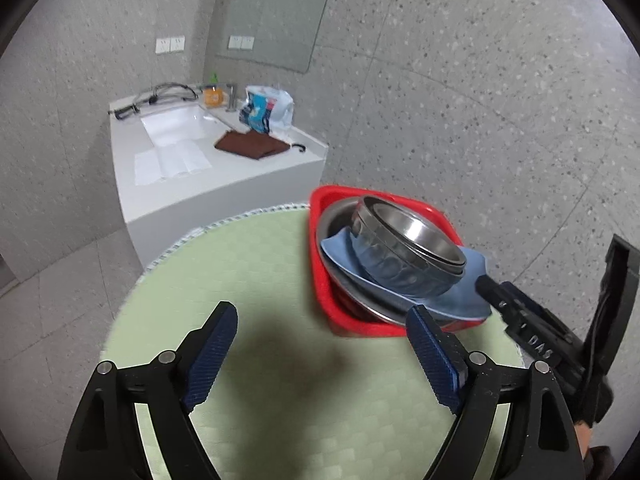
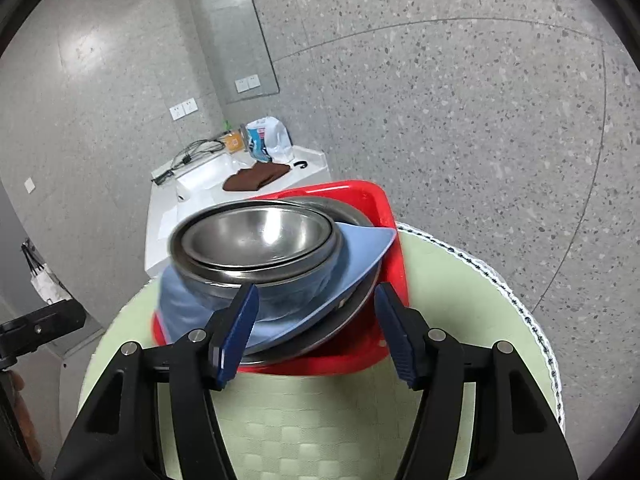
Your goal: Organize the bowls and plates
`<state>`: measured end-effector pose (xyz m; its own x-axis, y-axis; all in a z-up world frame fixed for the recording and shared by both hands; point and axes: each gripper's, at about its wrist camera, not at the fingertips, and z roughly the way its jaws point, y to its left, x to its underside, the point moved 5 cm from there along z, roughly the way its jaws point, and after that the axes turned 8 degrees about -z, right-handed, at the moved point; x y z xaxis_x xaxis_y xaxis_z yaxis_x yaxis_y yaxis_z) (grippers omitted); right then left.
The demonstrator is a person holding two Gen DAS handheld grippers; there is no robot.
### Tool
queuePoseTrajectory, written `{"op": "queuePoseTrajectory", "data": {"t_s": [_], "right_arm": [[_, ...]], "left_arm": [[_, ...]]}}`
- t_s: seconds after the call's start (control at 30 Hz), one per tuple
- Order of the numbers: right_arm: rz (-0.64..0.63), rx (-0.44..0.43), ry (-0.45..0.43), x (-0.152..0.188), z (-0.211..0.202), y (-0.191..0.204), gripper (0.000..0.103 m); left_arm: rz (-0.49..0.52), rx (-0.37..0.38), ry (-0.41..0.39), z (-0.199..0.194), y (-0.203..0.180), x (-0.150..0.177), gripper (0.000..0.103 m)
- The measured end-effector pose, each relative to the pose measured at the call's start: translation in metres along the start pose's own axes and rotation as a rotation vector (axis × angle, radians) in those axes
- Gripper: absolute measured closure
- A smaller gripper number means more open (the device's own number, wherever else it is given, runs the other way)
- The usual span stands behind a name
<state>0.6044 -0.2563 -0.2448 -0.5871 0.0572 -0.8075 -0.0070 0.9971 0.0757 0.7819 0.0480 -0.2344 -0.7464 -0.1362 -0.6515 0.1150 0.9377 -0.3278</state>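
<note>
Left wrist: green round table (image 1: 256, 280) w/ red tray (image 1: 320, 240); speckled grey floor (image 1: 500, 100); both grippers spread, nothing held.

Both wrist views look down over the round table (image 1: 280, 360); the right sits nearer the shared red tray (image 2: 384, 208).

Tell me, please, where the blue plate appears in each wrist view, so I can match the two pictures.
Left wrist: the blue plate lies right of centre, in the red tray, under the stacked bowls.
Right wrist: the blue plate lies at centre, just beyond the open right claw.
Shared landmark: the brown cloth on the white counter.
</note>
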Motion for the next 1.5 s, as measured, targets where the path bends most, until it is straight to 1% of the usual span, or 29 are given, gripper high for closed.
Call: {"op": "queuePoseTrajectory", "data": {"t_s": [0.1,0.17,0.23,0.3,0.33,0.4,0.43,0.47,0.53,0.63,0.7,0.87,0.97,1.03,1.13,1.27,1.4,1.5], "right_arm": [[0.002,0.005,-0.028,-0.003,-0.024,0.009,0.039],[0.002,0.000,-0.036,-0.003,-0.046,0.019,0.033],[0.001,-0.012,-0.040,-0.001,-0.065,0.029,0.032],[-0.009,-0.018,-0.038,0.001,-0.088,0.040,0.025],[-0.019,-0.019,-0.029,0.003,-0.098,0.045,0.022],[-0.035,-0.063,-0.028,0.003,-0.121,0.055,0.020],[-0.047,-0.067,-0.027,0.003,-0.132,0.059,0.015],[-0.059,-0.072,-0.028,0.004,-0.146,0.062,0.010],[-0.069,-0.102,-0.046,0.005,-0.166,0.064,0.006],[-0.106,-0.118,-0.068,0.009,-0.204,0.061,0.001],[-0.130,-0.136,-0.087,0.014,-0.231,0.055,0.000],[-0.183,-0.160,-0.114,0.031,-0.298,0.029,0.000],[-0.207,-0.164,-0.134,0.043,-0.340,0.017,0.000],[-0.210,-0.163,-0.143,0.050,-0.360,0.012,0.000],[-0.207,-0.179,-0.153,0.059,-0.394,0.007,0.000],[-0.213,-0.181,-0.201,0.069,-0.439,0.005,0.000],[-0.217,-0.181,-0.227,0.078,-0.469,0.009,0.000],[-0.216,-0.176,-0.244,0.080,-0.486,0.014,0.000]], "left_arm": [[0.023,-0.025,-0.038,-0.029,-0.002,0.008,0.015],[0.038,-0.025,-0.063,-0.048,-0.007,0.016,0.013],[0.053,-0.031,-0.086,-0.069,-0.013,0.025,0.013],[0.061,-0.037,-0.108,-0.092,-0.020,0.035,0.007],[0.061,-0.040,-0.125,-0.106,-0.025,0.040,0.007],[0.064,-0.056,-0.159,-0.130,-0.034,0.050,0.004],[0.067,-0.068,-0.180,-0.144,-0.039,0.056,0.003],[0.070,-0.085,-0.208,-0.161,-0.046,0.063,0.002],[0.072,-0.106,-0.257,-0.189,-0.061,0.078,0.001],[0.074,-0.131,-0.324,-0.236,-0.089,0.112,0.001],[0.065,-0.166,-0.361,-0.265,-0.112,0.140,0.001],[0.033,-0.213,-0.412,-0.333,-0.168,0.217,0.001],[0.030,-0.221,-0.428,-0.365,-0.195,0.253,0.001],[0.025,-0.228,-0.430,-0.390,-0.212,0.277,0.001],[0.021,-0.221,-0.464,-0.430,-0.232,0.304,0.001],[0.044,-0.218,-0.486,-0.474,-0.254,0.337,0.001],[0.045,-0.201,-0.504,-0.506,-0.263,0.359,0.001],[0.050,-0.191,-0.509,-0.524,-0.260,0.369,0.001]]}}
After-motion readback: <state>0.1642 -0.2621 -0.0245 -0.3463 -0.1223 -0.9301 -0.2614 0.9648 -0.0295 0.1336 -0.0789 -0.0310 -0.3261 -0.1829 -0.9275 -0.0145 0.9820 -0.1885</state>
